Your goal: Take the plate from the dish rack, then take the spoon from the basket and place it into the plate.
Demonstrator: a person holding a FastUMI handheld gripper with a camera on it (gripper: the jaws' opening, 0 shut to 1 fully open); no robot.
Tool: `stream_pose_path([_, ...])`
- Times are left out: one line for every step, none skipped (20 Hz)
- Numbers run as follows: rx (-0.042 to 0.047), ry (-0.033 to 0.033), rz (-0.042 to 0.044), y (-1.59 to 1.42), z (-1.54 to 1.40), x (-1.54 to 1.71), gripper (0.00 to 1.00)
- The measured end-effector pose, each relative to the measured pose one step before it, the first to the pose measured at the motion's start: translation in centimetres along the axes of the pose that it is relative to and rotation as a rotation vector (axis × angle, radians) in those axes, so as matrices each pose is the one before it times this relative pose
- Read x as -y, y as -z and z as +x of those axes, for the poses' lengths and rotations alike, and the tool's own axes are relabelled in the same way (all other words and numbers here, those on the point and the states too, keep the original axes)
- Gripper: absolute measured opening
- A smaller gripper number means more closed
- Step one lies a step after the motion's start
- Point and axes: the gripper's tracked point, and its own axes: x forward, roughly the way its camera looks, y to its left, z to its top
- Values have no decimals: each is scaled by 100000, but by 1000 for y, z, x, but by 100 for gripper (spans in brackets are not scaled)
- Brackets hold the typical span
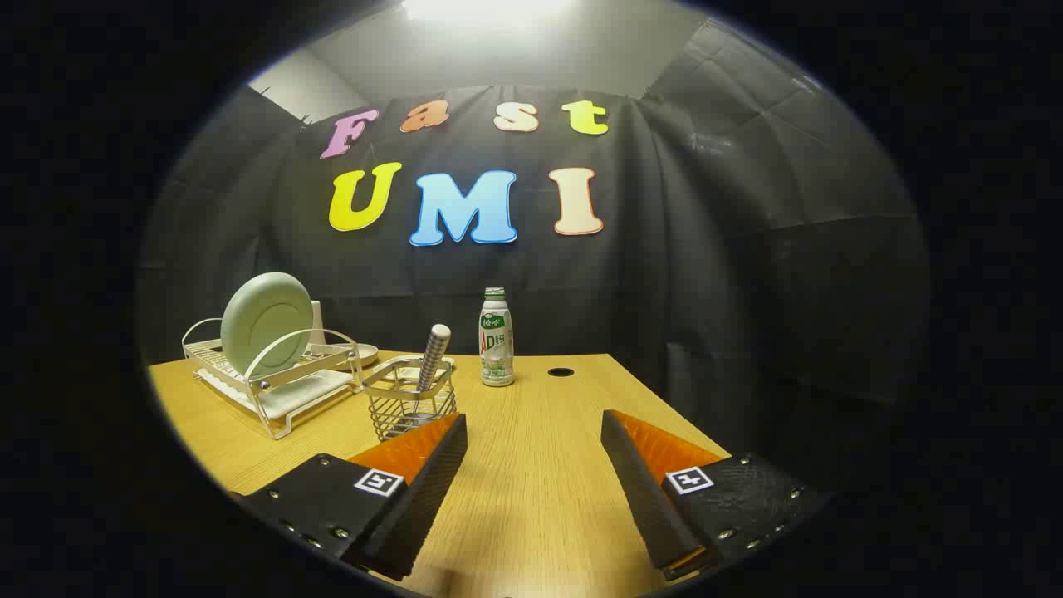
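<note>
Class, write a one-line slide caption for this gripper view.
Open gripper hovers over the wooden table; ahead stand a plate in the dish rack, a spoon in the basket, and a bottle.

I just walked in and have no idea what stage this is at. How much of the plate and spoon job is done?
Nothing looks done yet. The plate stands on edge in the dish rack, and the spoon stands handle-up in the wire basket. The tongs are open and empty above the table, with the basket just ahead of one finger. Still left: lifting out the plate, then putting the spoon into it.
</note>
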Motion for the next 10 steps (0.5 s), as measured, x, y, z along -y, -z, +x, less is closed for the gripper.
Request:
stream_pose_path([-107, 10, 277, 8, 397, 25, 99])
stream_pose_path([-186, 77, 699, -93, 737, 123, 99])
stream_pose_path([68, 240, 1089, -104, 1030, 168, 99])
stream_pose_path([232, 192, 1272, -122, 1187, 191, 99])
stream_pose_path([411, 392, 1074, -174, 941, 199, 99])
stream_pose_path([1440, 1329, 754, -403, 882, 360, 99])
stream_pose_path([2298, 1509, 794, -807, 940, 473, 99])
stream_pose_path([1267, 1255, 642, -679, 725, 342, 99])
stream_pose_path([858, 2015, -407, -884, 508, 611, 99])
stream_pose_path([369, 2202, -1679, -855, 390, 692, 99])
